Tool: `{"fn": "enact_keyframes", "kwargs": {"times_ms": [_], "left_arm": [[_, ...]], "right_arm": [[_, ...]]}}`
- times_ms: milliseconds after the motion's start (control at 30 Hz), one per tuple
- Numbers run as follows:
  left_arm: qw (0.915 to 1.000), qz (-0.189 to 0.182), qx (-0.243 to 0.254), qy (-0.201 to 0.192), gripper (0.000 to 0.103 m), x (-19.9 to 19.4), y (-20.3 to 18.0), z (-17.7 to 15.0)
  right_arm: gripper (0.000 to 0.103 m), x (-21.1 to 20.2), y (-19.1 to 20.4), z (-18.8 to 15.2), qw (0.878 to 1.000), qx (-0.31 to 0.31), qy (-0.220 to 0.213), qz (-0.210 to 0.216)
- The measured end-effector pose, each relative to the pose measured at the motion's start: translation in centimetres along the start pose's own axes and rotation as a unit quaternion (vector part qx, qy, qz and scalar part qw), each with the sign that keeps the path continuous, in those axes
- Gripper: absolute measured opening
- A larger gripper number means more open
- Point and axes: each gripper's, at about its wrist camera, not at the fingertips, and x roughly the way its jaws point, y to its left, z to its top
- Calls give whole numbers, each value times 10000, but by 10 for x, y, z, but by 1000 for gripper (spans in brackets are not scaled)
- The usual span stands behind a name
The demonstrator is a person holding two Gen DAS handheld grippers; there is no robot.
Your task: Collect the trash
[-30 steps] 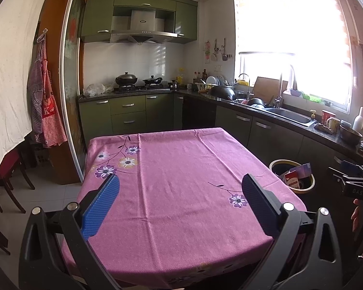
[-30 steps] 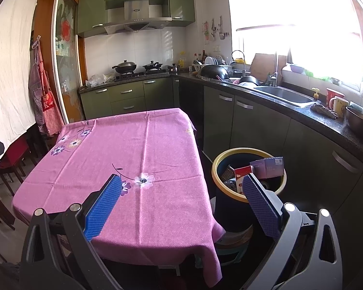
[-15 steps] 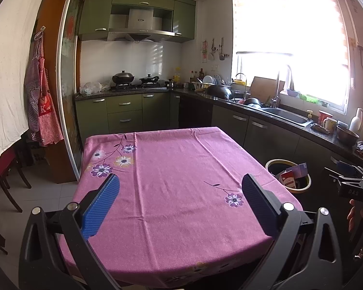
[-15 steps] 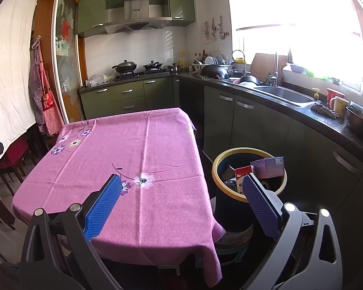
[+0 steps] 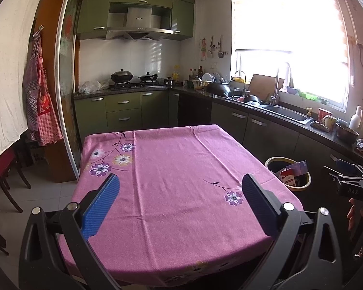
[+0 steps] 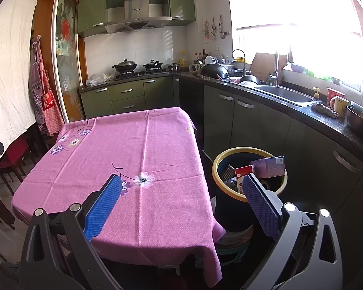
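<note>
Right wrist view is showing you the trash bin (image 6: 249, 169), a dark bin with a yellow rim, standing on the floor just off the right edge of the table (image 6: 138, 159), between it and the green cabinets (image 6: 261, 125). A red-and-white carton (image 6: 244, 170) and a purple box (image 6: 268, 166) are poking up inside the bin, above its rim. Your right gripper (image 6: 181, 203) is hovering over the table's near right corner with its jaws spread wide and nothing between the blue pads (image 6: 104, 205); its right finger is overlapping the bin's near rim in this view. Left wrist view is placing the same trash bin (image 5: 288, 174) beyond the table's right edge, near its near right corner. Your left gripper (image 5: 180, 204) is hanging over the near edge of the table (image 5: 171, 169), jaws also wide and holding nothing. The pink flowered tablecloth (image 5: 176, 217) is covering the whole top and draping over the edges. Beyond the far edge, pots (image 5: 122, 75) are sitting on the stove, and a sink (image 5: 285, 114) is lying in the counter under the bright window (image 5: 290, 43). An apron (image 5: 40, 111) is hanging at the left.
</note>
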Motion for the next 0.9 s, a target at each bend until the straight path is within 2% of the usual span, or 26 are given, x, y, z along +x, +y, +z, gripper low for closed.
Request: {"fn": "enact_keyframes", "kwargs": {"times_ms": [700, 900], "left_arm": [[9999, -66, 56, 109, 96, 9, -7, 1], [9995, -136, 6, 297, 96, 24, -5, 1]], "right_arm": [[98, 5, -1, -3, 10000, 3, 26, 4], [98, 14, 2, -3, 10000, -40, 81, 42]]}}
